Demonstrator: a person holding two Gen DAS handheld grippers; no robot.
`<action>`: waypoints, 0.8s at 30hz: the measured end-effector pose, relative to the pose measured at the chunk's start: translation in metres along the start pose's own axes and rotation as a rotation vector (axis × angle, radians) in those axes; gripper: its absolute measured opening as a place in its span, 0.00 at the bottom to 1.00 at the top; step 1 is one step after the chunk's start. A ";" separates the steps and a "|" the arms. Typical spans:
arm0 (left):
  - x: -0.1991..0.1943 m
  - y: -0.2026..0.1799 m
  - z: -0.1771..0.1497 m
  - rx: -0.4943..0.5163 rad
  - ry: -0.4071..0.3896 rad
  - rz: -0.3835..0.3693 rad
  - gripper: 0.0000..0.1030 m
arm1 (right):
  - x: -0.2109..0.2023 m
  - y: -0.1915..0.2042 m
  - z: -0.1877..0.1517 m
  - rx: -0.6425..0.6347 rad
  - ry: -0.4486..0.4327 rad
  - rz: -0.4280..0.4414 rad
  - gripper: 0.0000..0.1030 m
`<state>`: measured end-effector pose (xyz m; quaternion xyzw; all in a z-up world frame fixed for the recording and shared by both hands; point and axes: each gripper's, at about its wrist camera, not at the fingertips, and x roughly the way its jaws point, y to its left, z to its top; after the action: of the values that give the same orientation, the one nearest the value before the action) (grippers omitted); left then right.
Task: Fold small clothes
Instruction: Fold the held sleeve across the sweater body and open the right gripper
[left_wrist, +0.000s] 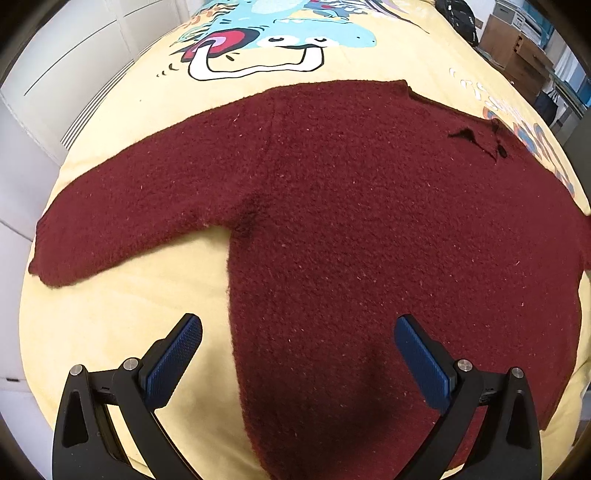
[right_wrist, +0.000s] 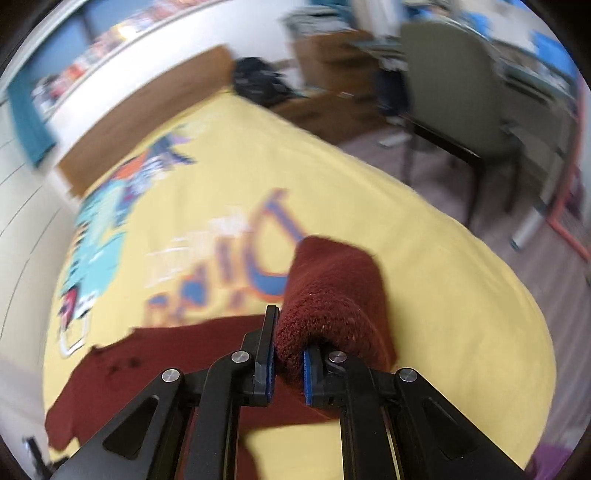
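A small maroon knitted sweater (left_wrist: 351, 221) lies flat on a yellow printed bedspread (left_wrist: 129, 314), one sleeve (left_wrist: 122, 221) stretched out to the left. My left gripper (left_wrist: 297, 350) hangs open just above the sweater's lower body, with its left finger over the bedspread and its right finger over the knit. In the right wrist view my right gripper (right_wrist: 288, 363) is shut on the other sleeve (right_wrist: 332, 291), which bulges up between the blue pads and is lifted off the bed. The sweater's body (right_wrist: 155, 365) lies below and to the left of it.
The bedspread (right_wrist: 424, 295) carries a large cartoon print (left_wrist: 266, 40). A white wall panel (left_wrist: 55, 74) borders the bed on the left. A black bag (right_wrist: 258, 83) sits at the bed's far end. A chair (right_wrist: 461, 103) and wooden furniture (left_wrist: 517, 48) stand beyond the right side.
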<state>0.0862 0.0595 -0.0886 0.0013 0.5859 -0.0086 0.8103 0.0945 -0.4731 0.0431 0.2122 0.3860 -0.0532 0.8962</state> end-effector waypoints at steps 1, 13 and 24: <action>0.001 0.001 -0.001 0.005 -0.004 0.004 0.99 | 0.002 0.018 0.001 -0.019 0.001 0.021 0.10; 0.000 0.016 0.025 0.008 -0.074 0.008 0.99 | 0.072 0.221 -0.054 -0.241 0.144 0.201 0.10; 0.018 0.023 0.031 -0.003 -0.030 0.007 0.99 | 0.167 0.253 -0.191 -0.377 0.456 0.104 0.11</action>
<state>0.1216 0.0815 -0.0960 0.0019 0.5739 -0.0046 0.8189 0.1480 -0.1523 -0.1073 0.0682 0.5691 0.1145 0.8114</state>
